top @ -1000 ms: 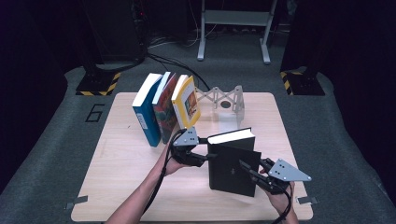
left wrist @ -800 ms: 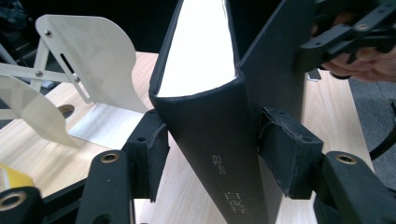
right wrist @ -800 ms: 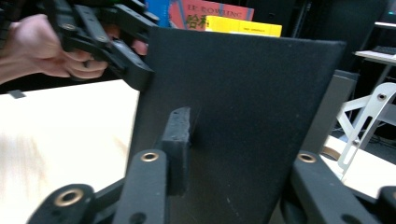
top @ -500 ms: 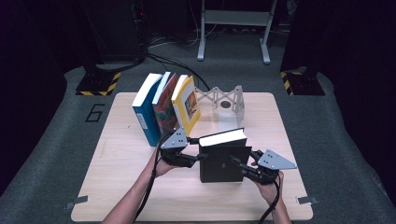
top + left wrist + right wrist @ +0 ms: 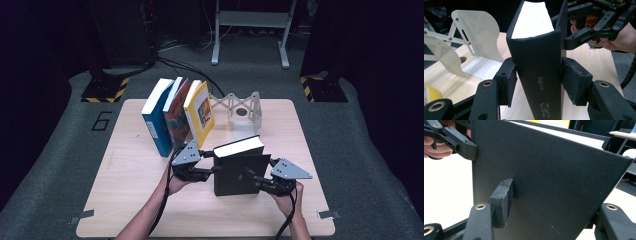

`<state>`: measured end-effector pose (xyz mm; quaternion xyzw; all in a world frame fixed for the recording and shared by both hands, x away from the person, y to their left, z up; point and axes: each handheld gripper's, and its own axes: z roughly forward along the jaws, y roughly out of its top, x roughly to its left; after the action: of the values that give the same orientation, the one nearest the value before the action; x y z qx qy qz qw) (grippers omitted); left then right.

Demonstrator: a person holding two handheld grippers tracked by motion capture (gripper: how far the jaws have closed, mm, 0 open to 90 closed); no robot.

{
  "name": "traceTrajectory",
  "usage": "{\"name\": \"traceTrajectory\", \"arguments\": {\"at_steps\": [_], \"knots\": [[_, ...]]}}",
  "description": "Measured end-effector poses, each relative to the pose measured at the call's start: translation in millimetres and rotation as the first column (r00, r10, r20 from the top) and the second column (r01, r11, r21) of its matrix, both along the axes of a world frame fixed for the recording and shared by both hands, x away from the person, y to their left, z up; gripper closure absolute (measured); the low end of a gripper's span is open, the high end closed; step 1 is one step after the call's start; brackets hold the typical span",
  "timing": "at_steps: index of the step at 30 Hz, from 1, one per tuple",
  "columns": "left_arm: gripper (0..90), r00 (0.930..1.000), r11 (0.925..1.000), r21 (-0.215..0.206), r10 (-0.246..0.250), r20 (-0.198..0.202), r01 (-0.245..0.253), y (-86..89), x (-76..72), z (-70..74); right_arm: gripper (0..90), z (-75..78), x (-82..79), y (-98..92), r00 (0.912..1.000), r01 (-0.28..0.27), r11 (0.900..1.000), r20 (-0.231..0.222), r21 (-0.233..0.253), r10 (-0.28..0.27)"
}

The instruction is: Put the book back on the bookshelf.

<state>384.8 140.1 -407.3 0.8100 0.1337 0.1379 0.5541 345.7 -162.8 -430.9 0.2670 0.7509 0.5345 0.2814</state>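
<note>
Black book [image 5: 239, 169] stands upright near the front middle of the desk [image 5: 125, 175], its white page edges facing up and its spine turned toward the person's left. The left tool [image 5: 212, 169] grips it at the spine: in the left gripper view the two padded jaws sit on either side of the spine [image 5: 541, 82], one pad on each cover, clamped on the book. The right tool [image 5: 253, 176] comes in from the opposite side; in the right gripper view one pad presses flat against the black cover [image 5: 549, 182], while the other jaw passes behind the book's far edge, so it looks clamped on the book too. A hand [image 5: 176, 184] holds the left tool and another hand [image 5: 287, 200] holds the right one, both forearms entering from the near edge.

Farther back, a little left of the black book, three books lean together in a row: a yellow one [image 5: 200, 112] nearest it, then a red one [image 5: 176, 116], then a blue one [image 5: 156, 117]. Behind the black book, well apart from it, stands a white folding book rack [image 5: 242, 109].
</note>
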Motion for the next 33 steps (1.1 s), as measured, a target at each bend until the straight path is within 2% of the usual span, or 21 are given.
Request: {"name": "traceTrajectory", "arguments": {"at_steps": [3,6,7,10,11,15,17,18,19,21,22,26,28,30,33], "knots": [[49.0,0.9999,0.9998,-0.018,0.006,-0.009,-0.006,0.1,-0.3,-1.7,38.8,0.3,0.3,-1.2,1.0000,0.002,1.000,0.000,-0.008,-0.002],[49.7,0.9998,0.9995,-0.029,0.013,-0.016,-0.013,0.6,-0.1,-2.6,37.6,-0.8,-0.3,-4.5,0.9989,0.047,0.999,-0.004,0.002,-0.047],[49.8,0.9997,0.9997,-0.024,0.009,-0.021,-0.010,1.1,0.2,-2.3,37.4,-2.3,-1.1,-7.8,0.9966,0.080,0.996,-0.021,0.025,-0.080],[49.8,0.9995,0.9994,-0.029,0.019,-0.025,-0.020,0.4,0.2,-2.2,34.8,-5.6,-0.9,-14.3,0.9926,0.111,0.991,-0.057,0.068,-0.107],[49.8,0.9993,0.9996,-0.017,0.020,-0.031,-0.020,0.9,0.0,-1.3,33.9,-6.1,0.3,-14.5,0.9929,0.104,0.992,-0.066,0.070,-0.099],[49.9,0.9982,0.9989,-0.023,0.040,-0.045,-0.041,0.4,0.0,-1.0,28.6,-8.8,8.0,-7.7,0.9879,0.109,0.991,-0.118,0.073,-0.100],[49.9,0.9977,0.9988,-0.019,0.044,-0.052,-0.045,0.2,-0.5,0.0,30.0,-9.8,12.3,-6.0,0.9864,0.115,0.990,-0.128,0.085,-0.103],[49.9,0.9976,0.9988,-0.017,0.044,-0.053,-0.045,0.2,-0.7,0.4,26.1,-10.7,14.9,-5.3,0.9868,0.117,0.989,-0.123,0.092,-0.105],[49.9,0.9973,0.9988,-0.015,0.046,-0.058,-0.047,0.3,-1.4,0.9,26.2,-11.4,16.1,-4.5,0.9859,0.130,0.987,-0.119,0.092,-0.119],[50.0,0.9964,0.9984,-0.014,0.054,-0.065,-0.055,0.2,-2.5,1.5,25.6,-11.6,18.3,-2.9,0.9826,0.134,0.986,-0.141,0.097,-0.120],[49.9,0.9959,0.9980,-0.020,0.058,-0.070,-0.059,-0.1,-2.5,1.2,25.0,-11.8,21.2,-1.3,0.9834,0.134,0.987,-0.134,0.083,-0.122],[49.0,0.9931,0.9971,-0.030,0.066,-0.097,-0.069,-0.6,-1.3,-1.1,27.5,-11.3,24.5,2.4,0.9823,0.145,0.987,-0.130,0.072,-0.135],[47.1,0.9923,0.9977,-0.026,0.060,-0.108,-0.063,-3.5,-1.0,-2.7,28.4,-11.7,26.2,6.3,0.9847,0.131,0.989,-0.124,0.063,-0.122],[44.1,0.9915,0.9964,-0.023,0.079,-0.103,-0.082,-7.4,-0.8,-4.7,27.3,-12.4,27.4,10.4,0.9833,0.135,0.989,-0.131,0.062,-0.126],[42.4,0.9894,0.9944,-0.035,0.095,-0.110,-0.099,-8.6,1.2,-6.5,27.4,-13.2,30.7,10.5,0.9860,0.126,0.990,-0.118,0.066,-0.118]]}}
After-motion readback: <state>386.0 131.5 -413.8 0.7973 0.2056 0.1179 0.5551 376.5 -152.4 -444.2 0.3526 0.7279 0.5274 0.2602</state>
